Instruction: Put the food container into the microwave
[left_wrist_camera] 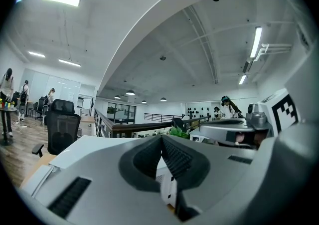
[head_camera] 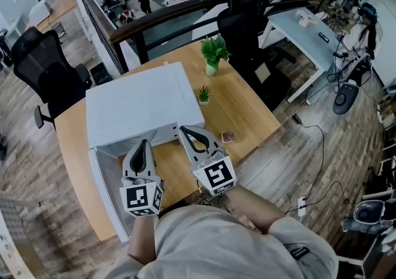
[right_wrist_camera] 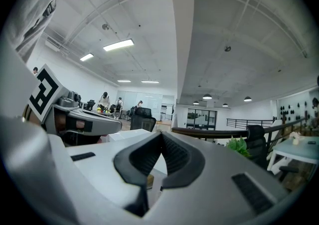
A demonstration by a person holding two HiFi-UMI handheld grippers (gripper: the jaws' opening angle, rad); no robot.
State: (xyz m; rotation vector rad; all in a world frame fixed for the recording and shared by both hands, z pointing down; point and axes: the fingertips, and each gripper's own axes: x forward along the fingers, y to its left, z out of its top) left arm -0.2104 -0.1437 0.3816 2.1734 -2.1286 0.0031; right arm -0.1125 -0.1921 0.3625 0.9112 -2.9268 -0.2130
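Left claw point(left_wrist_camera: 162, 136), right claw point(right_wrist_camera: 161, 134) clenched, empty — only head view shows tiny plant point(head_camera: 203, 94).

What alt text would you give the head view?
A person holds a shut left claw and shut right claw before a white boxy microwave on a light wooden table. A small green potted plant and a taller one stand to its right.

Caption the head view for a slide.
Left tongs and right tongs, both shut and empty, held in front of the white microwave on the wooden table.
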